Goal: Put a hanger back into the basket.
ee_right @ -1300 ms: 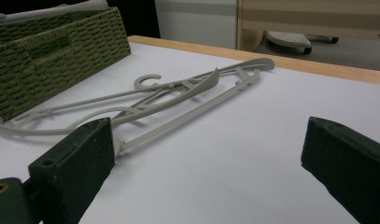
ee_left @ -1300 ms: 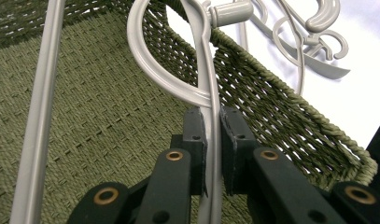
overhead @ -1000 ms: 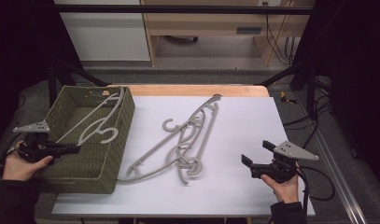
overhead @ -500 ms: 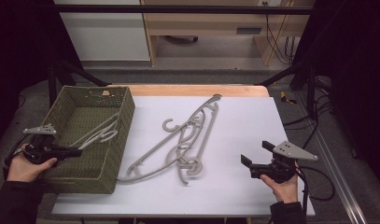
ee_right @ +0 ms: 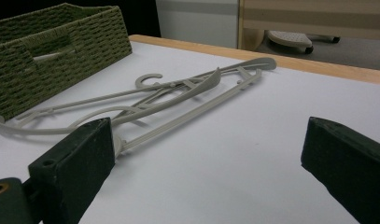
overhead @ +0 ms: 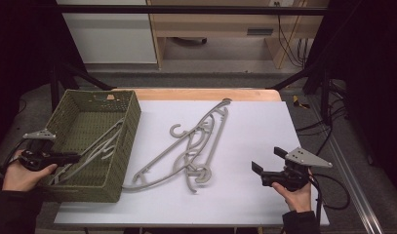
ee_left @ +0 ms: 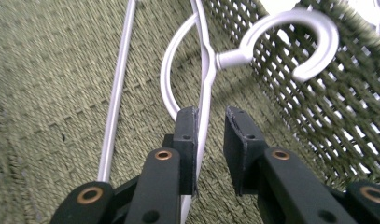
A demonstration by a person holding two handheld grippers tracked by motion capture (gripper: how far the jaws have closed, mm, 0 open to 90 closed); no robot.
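Hanger number one lies inside the green woven basket, its hook curling up against the basket's mesh wall and its thin arm running lengthwise along the floor of it. The left gripper has just been opening: its jaws straddle that arm, one pad beside the plastic and the other parted from it by a clear gap, so I'd call the hanger let go, not pinched.

What matters next is the pile of hangers on the white table. Their long axes run slantwise, from near the basket's front corner up toward the far edge. The right gripper, jaws spread wide and empty, sits just off the low end of that pile and looks straight along it, while the left gripper has the basket wall between it and the pile. The right looks better placed to take the next one.
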